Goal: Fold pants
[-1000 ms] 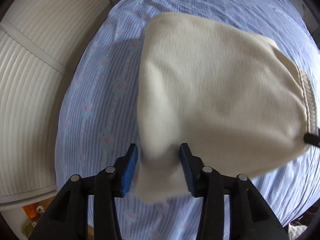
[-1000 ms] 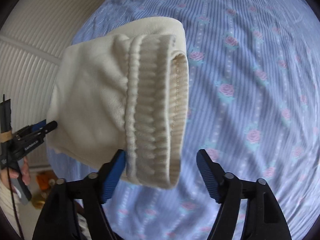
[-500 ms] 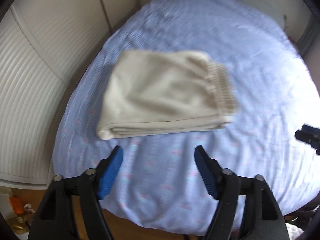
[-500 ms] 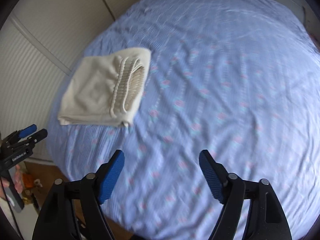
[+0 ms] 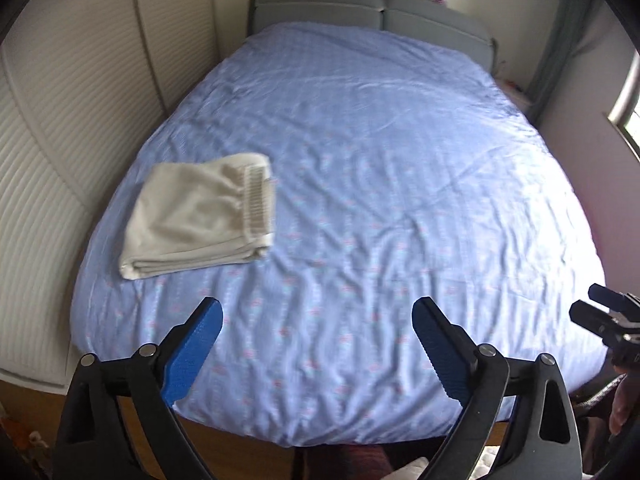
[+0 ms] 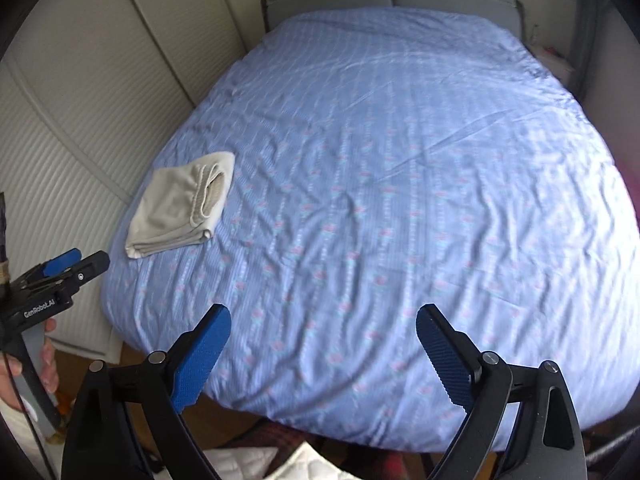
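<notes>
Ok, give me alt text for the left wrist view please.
Cream pants lie folded on a blue bed cover, near its left edge beside white closet doors. The left gripper is open and empty in the foreground, and the right gripper shows at the right edge.

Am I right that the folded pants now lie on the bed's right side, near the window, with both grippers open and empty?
Not quite. The folded pants lie on the bed's left side, by the ribbed white doors, as the left wrist view shows. The rest holds: the left gripper and right gripper are both open and empty, their jaws having just been opening.
</notes>
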`<state>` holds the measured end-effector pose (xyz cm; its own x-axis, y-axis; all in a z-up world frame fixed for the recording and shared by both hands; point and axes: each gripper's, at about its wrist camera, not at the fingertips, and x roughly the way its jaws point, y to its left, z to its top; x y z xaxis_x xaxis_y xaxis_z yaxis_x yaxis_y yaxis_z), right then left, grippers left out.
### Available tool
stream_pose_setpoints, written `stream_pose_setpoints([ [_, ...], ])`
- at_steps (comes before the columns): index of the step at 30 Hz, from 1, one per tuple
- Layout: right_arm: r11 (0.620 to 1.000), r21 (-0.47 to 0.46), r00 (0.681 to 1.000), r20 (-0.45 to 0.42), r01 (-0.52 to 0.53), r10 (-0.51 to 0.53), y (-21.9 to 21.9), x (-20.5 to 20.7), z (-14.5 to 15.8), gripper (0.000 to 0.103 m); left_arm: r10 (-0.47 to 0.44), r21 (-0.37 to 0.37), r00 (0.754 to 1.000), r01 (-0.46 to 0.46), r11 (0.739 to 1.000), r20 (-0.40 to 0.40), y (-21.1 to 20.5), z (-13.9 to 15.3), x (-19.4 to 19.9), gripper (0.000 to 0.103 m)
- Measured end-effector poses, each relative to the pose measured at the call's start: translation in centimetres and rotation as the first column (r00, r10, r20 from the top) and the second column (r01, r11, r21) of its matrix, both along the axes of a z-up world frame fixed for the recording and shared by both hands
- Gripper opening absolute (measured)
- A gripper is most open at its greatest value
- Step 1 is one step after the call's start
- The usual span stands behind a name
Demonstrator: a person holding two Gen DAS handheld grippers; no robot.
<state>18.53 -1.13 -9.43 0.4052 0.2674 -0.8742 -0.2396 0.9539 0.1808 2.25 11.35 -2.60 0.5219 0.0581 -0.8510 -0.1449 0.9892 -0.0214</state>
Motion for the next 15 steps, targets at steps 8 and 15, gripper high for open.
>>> stream_pose_setpoints([
  [8,0.994,-0.027,0.991,0.093,0.102,-0.099,-5.7,-5.0,3.5,0.094,-0.041,0.029,0.996,0.039,0.999,0.075,-6.7,3.9,-2.8,0.103],
  [15,0.987,-0.051,0.979,0.146,0.154,-0.145,-9.1,-7.7,5.6,0.094,-0.091,0.031,0.990,0.088,0.996,0.105,-11.0,5.4,-4.9,0.103],
])
